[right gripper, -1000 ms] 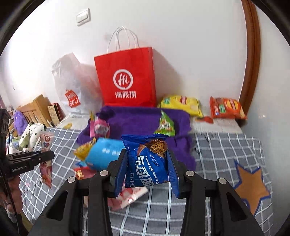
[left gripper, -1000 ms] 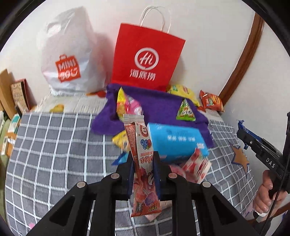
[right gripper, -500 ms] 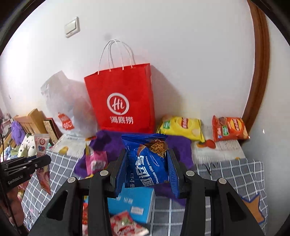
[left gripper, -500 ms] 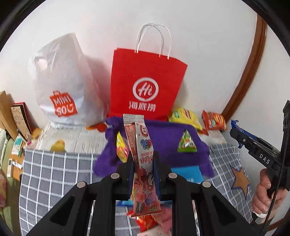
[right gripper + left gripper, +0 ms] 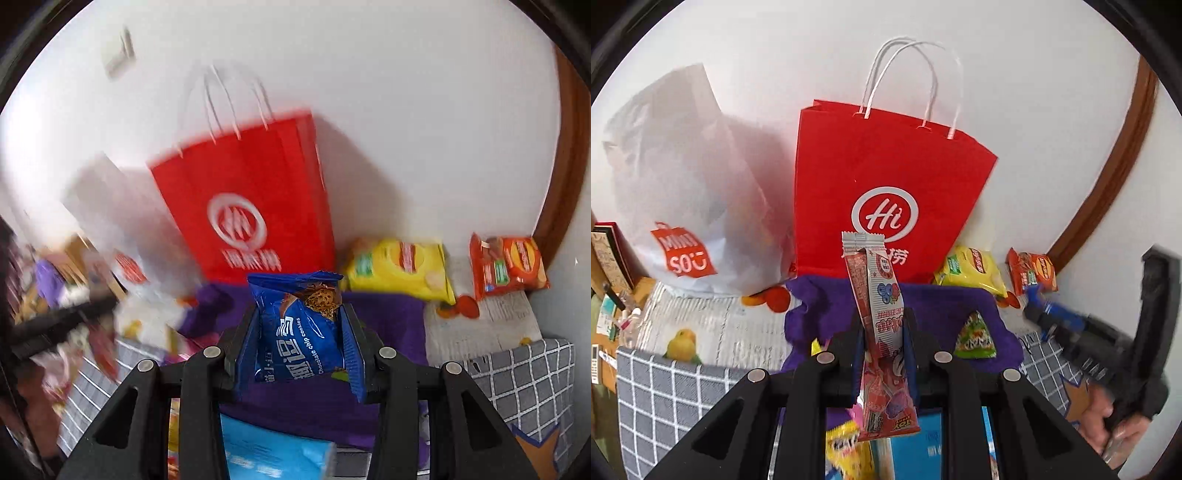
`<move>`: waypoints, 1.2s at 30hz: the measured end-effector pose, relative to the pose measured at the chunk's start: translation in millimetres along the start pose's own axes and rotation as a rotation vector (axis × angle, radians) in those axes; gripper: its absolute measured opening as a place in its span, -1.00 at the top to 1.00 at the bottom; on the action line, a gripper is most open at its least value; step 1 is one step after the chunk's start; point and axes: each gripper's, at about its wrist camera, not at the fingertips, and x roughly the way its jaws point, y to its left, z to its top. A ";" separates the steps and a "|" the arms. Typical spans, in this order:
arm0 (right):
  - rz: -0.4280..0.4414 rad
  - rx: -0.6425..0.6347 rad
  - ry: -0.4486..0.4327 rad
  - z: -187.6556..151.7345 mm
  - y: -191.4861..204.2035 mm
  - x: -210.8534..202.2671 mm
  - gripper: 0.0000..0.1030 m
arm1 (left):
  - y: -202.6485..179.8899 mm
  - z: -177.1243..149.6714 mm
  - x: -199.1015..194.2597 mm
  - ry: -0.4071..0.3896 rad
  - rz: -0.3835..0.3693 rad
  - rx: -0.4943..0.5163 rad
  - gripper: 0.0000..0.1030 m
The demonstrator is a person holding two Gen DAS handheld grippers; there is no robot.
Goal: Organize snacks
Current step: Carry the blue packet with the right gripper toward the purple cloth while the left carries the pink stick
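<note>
Two packets are in transit, one per gripper: the left gripper (image 5: 882,345) pinches a long red-and-white candy packet (image 5: 882,332), the right gripper (image 5: 299,341) clamps a blue cookie bag (image 5: 301,328). Both hang over the purple cloth (image 5: 934,306). Beyond stands the red paper bag (image 5: 886,177), probably the destination; next each must clear its rim before letting go.

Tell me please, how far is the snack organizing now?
Done: a yellow chip bag and an orange chip bag lie side by side at the wall.
In hand: the left gripper is shut on a red candy stick; the right gripper is shut on a blue cookie pack.
Left: a green triangle snack on the purple cloth, plus several packs nearer the cameras.
</note>
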 end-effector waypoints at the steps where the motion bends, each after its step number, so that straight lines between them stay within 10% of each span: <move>1: 0.006 -0.001 0.017 -1.4 -2.0 4.7 0.18 | 1.8 3.0 6.1 0.005 -0.007 -0.008 0.65; 17: -0.016 -0.075 0.306 -34.1 -21.0 82.4 0.18 | 50.3 6.8 48.7 0.066 0.033 -0.070 0.65; 36: -0.097 -0.071 0.416 -53.1 -28.1 112.1 0.17 | 49.0 -0.4 61.4 0.104 0.001 -0.111 0.65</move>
